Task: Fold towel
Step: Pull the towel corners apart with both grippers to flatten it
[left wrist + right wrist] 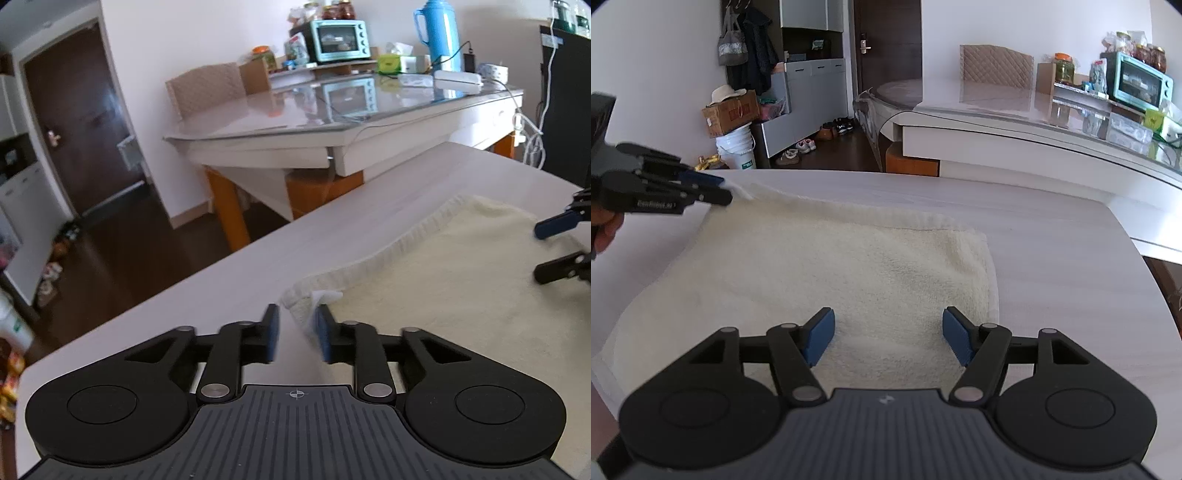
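Towel (820,280), cream and fluffy, lies spread flat on a pale desk (1052,258). It appears folded over, with a hemmed edge running along its far side and another down its right side.

The right hand-held gripper (888,338) hangs low over the near part of the towel. Its jaws stand wide apart, with nothing between the blue pads (955,332) except the cloth lying flat below them.

The left hand-held gripper (295,334) sits at the towel's far left corner (306,310). Its jaws are narrowly parted. The corner, with a small white tag (327,295), lies against the inner face of the right pad, while the left pad stands clear of it over bare desk. The pads do not pinch the cloth. In the right wrist view this gripper (720,190) reaches in from the left, its tips at the same corner, with part of a person's hand (605,232) behind it.

Beyond the desk stands a glass-topped table (295,118) carrying a teal oven (340,40) and a blue flask (441,35).
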Motion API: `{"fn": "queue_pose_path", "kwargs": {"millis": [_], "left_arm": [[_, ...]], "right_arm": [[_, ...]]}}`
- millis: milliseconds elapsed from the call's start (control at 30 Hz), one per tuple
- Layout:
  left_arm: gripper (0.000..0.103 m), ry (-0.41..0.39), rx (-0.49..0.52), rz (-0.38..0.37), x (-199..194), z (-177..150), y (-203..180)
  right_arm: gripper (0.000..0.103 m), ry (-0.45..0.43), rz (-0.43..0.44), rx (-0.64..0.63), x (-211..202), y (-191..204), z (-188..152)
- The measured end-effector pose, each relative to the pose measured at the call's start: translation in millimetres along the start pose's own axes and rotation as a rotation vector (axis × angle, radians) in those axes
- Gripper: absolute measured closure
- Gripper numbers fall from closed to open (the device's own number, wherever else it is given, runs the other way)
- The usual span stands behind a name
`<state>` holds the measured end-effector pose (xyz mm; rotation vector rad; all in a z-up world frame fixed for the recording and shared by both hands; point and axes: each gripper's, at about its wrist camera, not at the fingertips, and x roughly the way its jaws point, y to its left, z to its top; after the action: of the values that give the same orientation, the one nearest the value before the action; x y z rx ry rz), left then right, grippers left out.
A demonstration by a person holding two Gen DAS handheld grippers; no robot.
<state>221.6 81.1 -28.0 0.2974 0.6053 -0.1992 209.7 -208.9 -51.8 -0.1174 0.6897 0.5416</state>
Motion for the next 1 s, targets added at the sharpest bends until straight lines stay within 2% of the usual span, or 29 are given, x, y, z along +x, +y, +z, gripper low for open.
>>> {"fn": "queue_pose_path", "kwargs": {"millis": [100, 233, 367, 433, 500, 567, 667, 733, 867, 967, 1000], "left_arm": [[0.059, -0.011, -0.017, 0.0, -9.3, -3.8, 0.8], [0.059, 0.031, 0.017, -0.039, -12.0, -13.0, -11.1], [0.057, 0.067, 0.027, -0.032, -12.5, -23.9, -21.8], [0.049, 0.055, 0.007, -0.031, -24.2, -28.0, -22.1], [0.048, 0.046, -0.003, -0.041, -32.3, -29.5, -22.8], [0.048, 0.037, -0.008, -0.065, -45.2, -31.4, -28.5], [0.044, 0.034, -0.008, -0.114, -52.2, -30.6, -39.2], [0.038, 0.041, 0.0, -0.149, -52.2, -29.5, -49.4], [0.037, 0.057, 0.04, -0.189, -45.5, -27.2, -75.3], [0.036, 0.07, 0.044, -0.195, -42.5, -28.2, -84.5], [0.036, 0.076, 0.044, -0.198, -42.2, -28.9, -86.8]], "right_arm": [[0.036, -0.013, 0.01, 0.011, -5.3, -1.6, -1.6], [0.037, 0.003, 0.003, -0.025, -3.9, 2.6, -5.2], [0.038, -0.047, 0.031, 0.0, -29.9, -0.3, -5.1], [0.038, -0.068, 0.054, -0.021, -48.9, -3.3, -11.1], [0.038, -0.073, 0.078, -0.047, -64.5, -4.9, -18.0], [0.038, -0.067, 0.11, -0.116, -85.8, -4.4, -31.9], [0.037, -0.03, 0.159, -0.314, -116.5, 6.2, -59.3], [0.037, -0.018, 0.159, -0.382, -123.8, 11.0, -66.8], [0.037, -0.02, 0.16, -0.536, -131.7, 20.8, -75.2], [0.038, -0.01, 0.196, -0.644, -125.2, 24.5, -76.4], [0.041, -0.003, 0.202, -0.673, -121.0, 24.7, -77.3]]}}
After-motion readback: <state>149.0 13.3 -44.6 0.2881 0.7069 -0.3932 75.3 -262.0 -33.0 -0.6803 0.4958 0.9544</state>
